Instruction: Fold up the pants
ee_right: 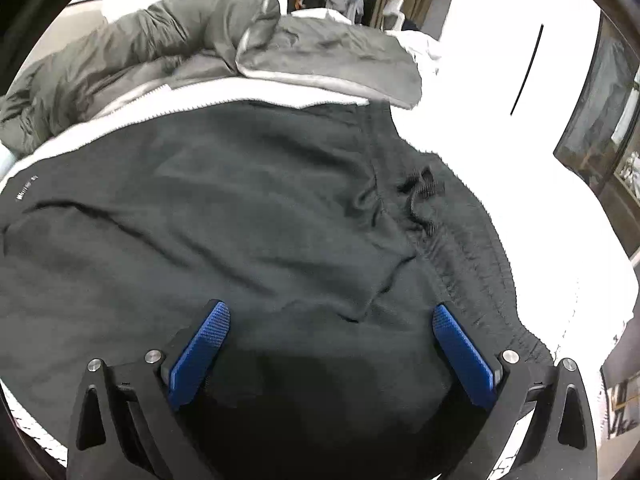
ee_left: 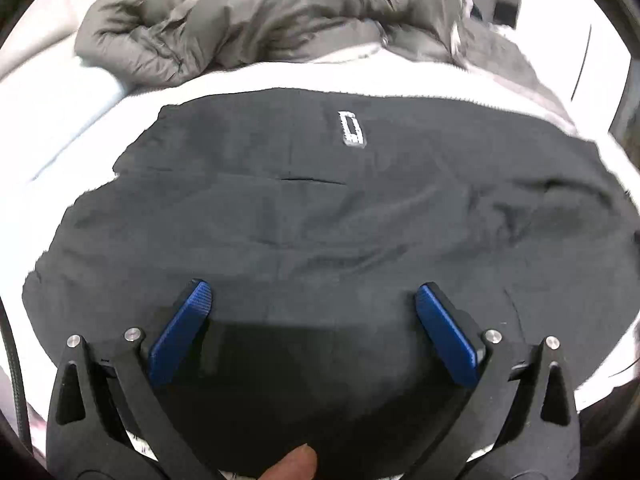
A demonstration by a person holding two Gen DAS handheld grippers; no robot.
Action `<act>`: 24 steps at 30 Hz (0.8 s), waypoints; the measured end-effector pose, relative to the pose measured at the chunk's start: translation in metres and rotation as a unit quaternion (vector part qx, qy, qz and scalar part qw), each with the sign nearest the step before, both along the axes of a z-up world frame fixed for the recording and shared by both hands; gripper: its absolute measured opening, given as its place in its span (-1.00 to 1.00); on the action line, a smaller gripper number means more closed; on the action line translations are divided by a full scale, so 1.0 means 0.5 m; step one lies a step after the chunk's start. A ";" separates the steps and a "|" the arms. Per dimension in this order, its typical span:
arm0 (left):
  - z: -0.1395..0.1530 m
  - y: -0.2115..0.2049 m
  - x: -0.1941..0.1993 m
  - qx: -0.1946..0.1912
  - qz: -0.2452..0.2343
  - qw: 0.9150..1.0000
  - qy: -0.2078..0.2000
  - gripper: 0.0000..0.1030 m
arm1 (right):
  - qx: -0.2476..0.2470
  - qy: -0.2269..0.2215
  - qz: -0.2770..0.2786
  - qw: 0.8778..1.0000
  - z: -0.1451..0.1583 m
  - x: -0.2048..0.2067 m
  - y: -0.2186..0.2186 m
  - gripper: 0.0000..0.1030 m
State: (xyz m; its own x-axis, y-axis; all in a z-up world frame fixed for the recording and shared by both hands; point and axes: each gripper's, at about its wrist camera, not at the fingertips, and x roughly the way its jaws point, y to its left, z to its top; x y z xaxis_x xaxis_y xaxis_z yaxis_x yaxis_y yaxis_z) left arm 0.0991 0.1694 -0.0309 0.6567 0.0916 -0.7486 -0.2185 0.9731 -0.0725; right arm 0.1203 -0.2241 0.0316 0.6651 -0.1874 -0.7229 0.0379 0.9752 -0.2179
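Observation:
Black pants [ee_left: 304, 208] lie spread flat on a white bed, with a small white logo [ee_left: 352, 128] on the cloth. In the right wrist view the pants [ee_right: 224, 216] show their elastic waistband [ee_right: 476, 256] and a knotted drawstring [ee_right: 420, 192] at the right. My left gripper [ee_left: 314, 294] is open, its blue pads just above the cloth and holding nothing. My right gripper [ee_right: 332, 316] is open too, hovering over the pants just left of the waistband.
A crumpled grey padded jacket [ee_left: 256, 16] lies on the bed behind the pants, also in the right wrist view [ee_right: 200, 48]. The white bed cover [ee_right: 500, 152] extends right. A dark cabinet [ee_right: 604, 128] stands at the far right.

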 end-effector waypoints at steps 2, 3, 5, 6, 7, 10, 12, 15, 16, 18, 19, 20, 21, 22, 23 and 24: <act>0.005 0.006 -0.007 -0.008 -0.012 1.000 -0.013 0.98 | 0.017 -0.014 0.044 0.999 0.022 -0.020 0.025 1.00; 0.005 -0.002 -0.012 0.000 -0.017 1.000 -0.014 0.98 | 0.035 -0.017 0.072 0.997 0.028 -0.025 0.057 1.00; -0.007 -0.008 -0.017 0.022 -0.013 1.000 -0.003 0.98 | 0.052 -0.012 0.106 0.993 0.027 -0.037 0.099 1.00; -0.013 -0.005 -0.013 0.025 -0.009 1.000 0.004 0.98 | 0.056 -0.002 0.135 0.989 0.019 -0.042 0.133 1.00; -0.017 0.002 -0.010 0.022 -0.008 1.000 0.009 0.98 | 0.051 0.006 0.150 0.987 0.013 -0.053 0.147 1.00; -0.018 0.032 -0.019 0.026 -0.007 1.000 0.006 0.98 | -0.010 0.038 0.177 0.983 -0.037 -0.049 0.184 1.00; -0.024 0.078 -0.024 0.035 0.009 0.999 0.013 0.98 | -0.007 0.040 0.163 0.986 -0.040 -0.053 0.154 1.00; -0.026 0.148 -0.051 0.035 0.051 0.998 0.012 1.00 | -0.040 0.027 0.086 0.995 -0.032 -0.057 0.059 1.00; -0.029 0.177 -0.059 0.037 0.076 0.996 0.016 1.00 | -0.066 0.021 0.061 0.996 -0.032 -0.064 0.039 1.00; -0.030 0.211 -0.064 0.030 0.091 0.995 0.016 1.00 | -0.086 0.012 0.022 0.996 -0.032 -0.053 -0.011 1.00; -0.029 0.216 -0.064 0.032 0.089 0.995 0.017 1.00 | -0.082 0.012 0.015 0.996 -0.032 -0.042 -0.032 1.00; -0.026 0.211 -0.064 0.043 0.089 0.995 0.017 0.99 | -0.076 0.013 0.010 0.997 -0.030 -0.040 -0.038 1.00; -0.021 0.205 -0.064 0.055 0.093 0.994 0.017 0.98 | -0.074 0.015 0.006 0.997 -0.027 -0.040 -0.040 1.00; -0.010 0.188 -0.066 0.062 0.087 0.994 0.013 0.98 | -0.071 0.014 -0.003 0.997 -0.018 -0.041 -0.036 1.00; 0.003 0.170 -0.068 0.057 0.074 0.996 0.003 0.98 | -0.063 0.010 -0.007 0.998 -0.007 -0.045 -0.032 1.00; 0.019 0.146 -0.071 0.044 0.055 0.997 -0.014 0.98 | -0.047 0.005 -0.004 0.999 0.000 -0.043 -0.029 1.00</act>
